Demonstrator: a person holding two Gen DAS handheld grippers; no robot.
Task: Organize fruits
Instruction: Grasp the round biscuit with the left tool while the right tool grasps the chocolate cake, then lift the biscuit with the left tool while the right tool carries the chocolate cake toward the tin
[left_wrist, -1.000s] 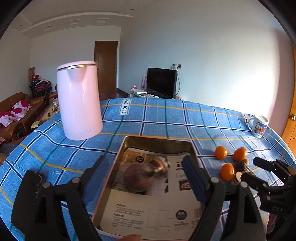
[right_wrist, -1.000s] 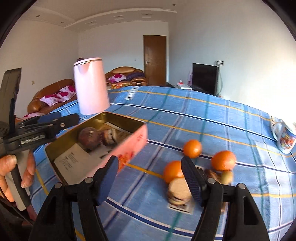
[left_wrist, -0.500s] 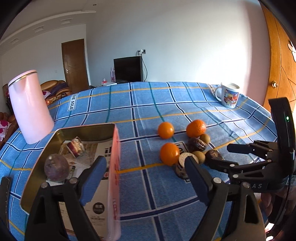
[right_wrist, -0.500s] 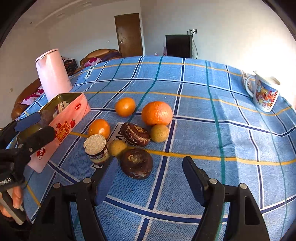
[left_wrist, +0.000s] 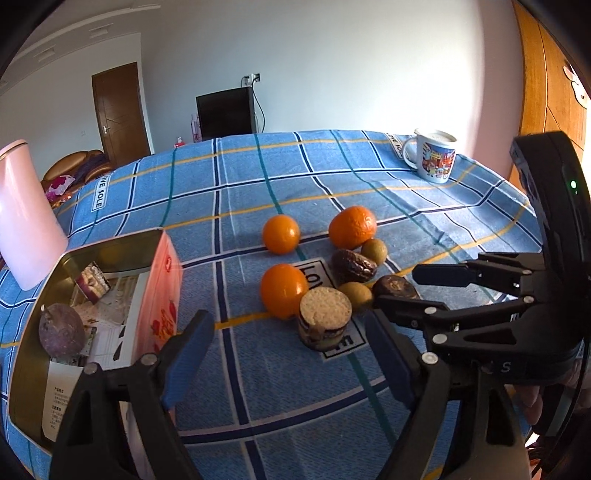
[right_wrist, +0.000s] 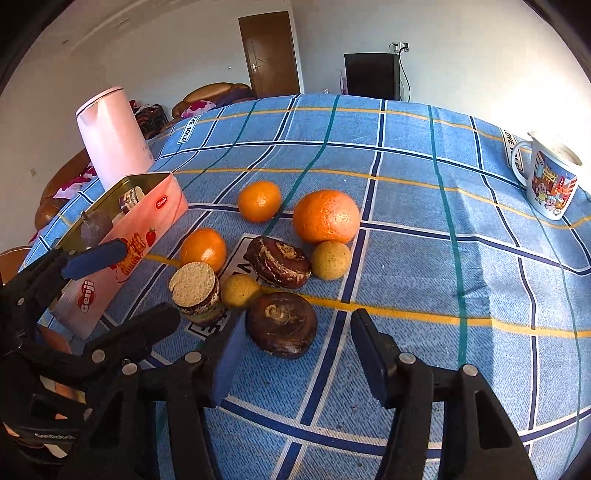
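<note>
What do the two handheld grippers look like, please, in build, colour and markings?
Both the left gripper and the right gripper are black plastic clamps with silver rivets and flat blue pads on their fingers. The right one's body shows a green light; the left's carries white lettering, too small to read.

Pink jug (left_wrist: 22, 218) cropped at edge

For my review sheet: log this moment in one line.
left tongs: open, empty | right tongs: just closing around dark round fruit, not gripping | tin: one purple fruit

Home living room: sofa (right_wrist: 207, 96), television (right_wrist: 371, 75)
</note>
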